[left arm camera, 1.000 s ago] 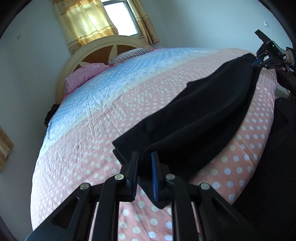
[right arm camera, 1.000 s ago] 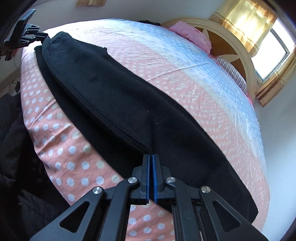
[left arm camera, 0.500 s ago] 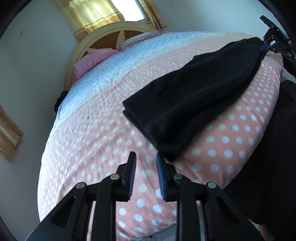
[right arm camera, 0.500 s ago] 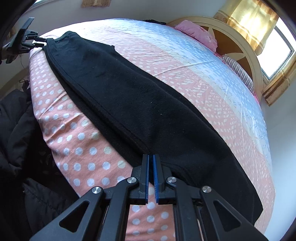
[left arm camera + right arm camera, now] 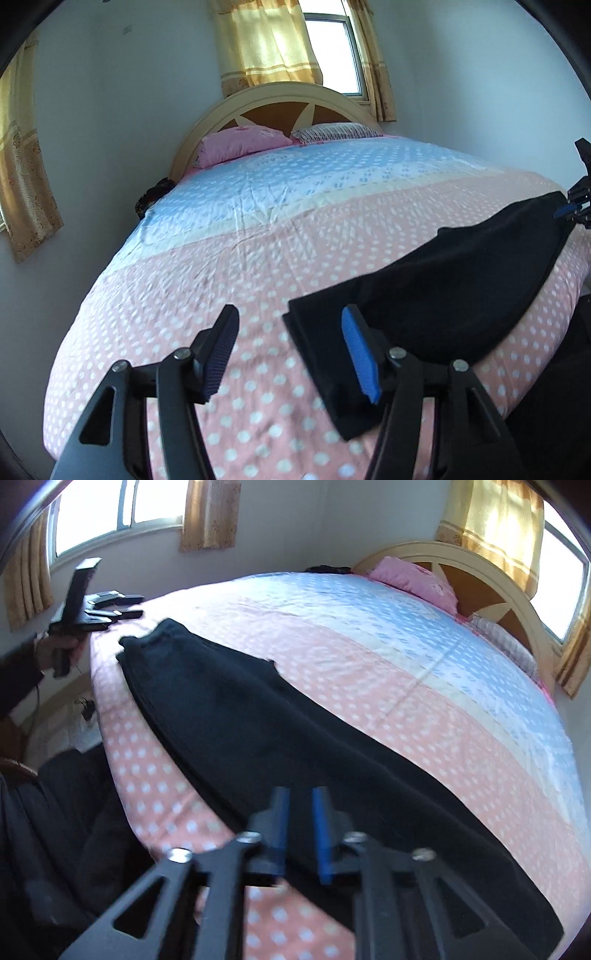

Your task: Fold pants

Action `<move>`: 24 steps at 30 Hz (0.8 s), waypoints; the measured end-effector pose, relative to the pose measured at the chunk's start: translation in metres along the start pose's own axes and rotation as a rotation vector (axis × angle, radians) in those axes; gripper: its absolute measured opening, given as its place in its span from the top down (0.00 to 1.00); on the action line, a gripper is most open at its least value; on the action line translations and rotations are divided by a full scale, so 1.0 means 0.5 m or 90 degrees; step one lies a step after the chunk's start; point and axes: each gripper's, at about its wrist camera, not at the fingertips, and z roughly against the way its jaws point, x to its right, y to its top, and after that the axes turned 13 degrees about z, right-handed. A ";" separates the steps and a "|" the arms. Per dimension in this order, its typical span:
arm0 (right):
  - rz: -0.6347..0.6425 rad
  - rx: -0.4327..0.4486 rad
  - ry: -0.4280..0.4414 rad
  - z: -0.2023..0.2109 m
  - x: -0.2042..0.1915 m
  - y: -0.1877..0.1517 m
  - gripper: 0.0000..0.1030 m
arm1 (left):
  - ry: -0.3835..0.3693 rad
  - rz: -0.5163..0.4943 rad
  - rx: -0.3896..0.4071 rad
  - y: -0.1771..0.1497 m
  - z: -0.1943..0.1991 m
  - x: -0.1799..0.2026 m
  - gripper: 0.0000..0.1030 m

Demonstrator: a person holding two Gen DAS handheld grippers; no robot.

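Note:
Black pants (image 5: 454, 295) lie folded lengthwise along the near edge of the bed, a long strip (image 5: 258, 731) in the right wrist view. My left gripper (image 5: 291, 350) hovers at one end of them. Its jaws are opening, and the cloth's corner lies under its blue pad (image 5: 360, 354) with neither pad pressing it. My right gripper (image 5: 300, 827) hangs over the other end, jaws opening, with the cloth below them and not pinched. Each gripper also shows in the other's view: the right gripper (image 5: 570, 212) and the left gripper (image 5: 127, 606), held by a hand (image 5: 55, 650).
The bed's pink dotted and blue sheet (image 5: 295, 206) stretches to a cream headboard (image 5: 280, 99). A pink pillow (image 5: 240, 144) and a striped pillow (image 5: 332, 132) lie there. Curtained windows (image 5: 118, 513) sit behind. Dark clothing (image 5: 55, 830) hangs by the near bed edge.
Both grippers held the pants' ends a second ago. They have let go, their jaws have spread, and they have lifted back; the pants now rest flat on the bed.

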 end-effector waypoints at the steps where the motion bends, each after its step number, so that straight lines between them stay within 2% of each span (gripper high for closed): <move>1: -0.007 0.003 0.013 -0.012 -0.001 0.008 0.52 | -0.005 0.001 -0.007 0.004 -0.014 0.014 0.41; 4: -0.009 -0.025 0.044 -0.057 -0.019 0.016 0.52 | -0.015 -0.020 -0.045 -0.001 -0.061 0.057 0.41; 7: 0.005 -0.086 0.081 -0.101 -0.049 -0.013 0.52 | -0.006 -0.075 -0.090 -0.044 -0.080 0.090 0.41; 8: 0.016 -0.091 0.080 -0.103 -0.057 -0.022 0.52 | 0.002 -0.092 -0.102 -0.063 -0.079 0.097 0.41; 10: 0.024 -0.081 0.087 -0.091 -0.061 -0.030 0.52 | -0.006 -0.074 -0.080 -0.082 -0.052 0.090 0.41; 12: 0.019 -0.087 0.104 -0.087 -0.050 -0.022 0.52 | -0.030 -0.030 -0.095 -0.080 -0.040 0.065 0.38; 14: 0.022 -0.080 0.100 -0.079 -0.039 -0.009 0.52 | -0.043 -0.006 -0.104 -0.076 -0.035 0.048 0.33; 17: -0.002 -0.044 0.099 -0.062 -0.006 0.019 0.52 | -0.031 -0.017 -0.084 -0.060 -0.024 0.056 0.33; 19: -0.037 -0.010 0.099 -0.048 0.028 0.041 0.52 | -0.033 -0.020 -0.057 -0.046 -0.008 0.067 0.32; 22: -0.102 0.026 0.102 -0.055 0.081 0.079 0.52 | -0.033 -0.013 -0.013 -0.015 0.004 0.081 0.21; 24: -0.149 0.040 0.121 -0.083 0.113 0.106 0.53 | -0.032 -0.013 -0.012 -0.007 -0.007 0.095 0.20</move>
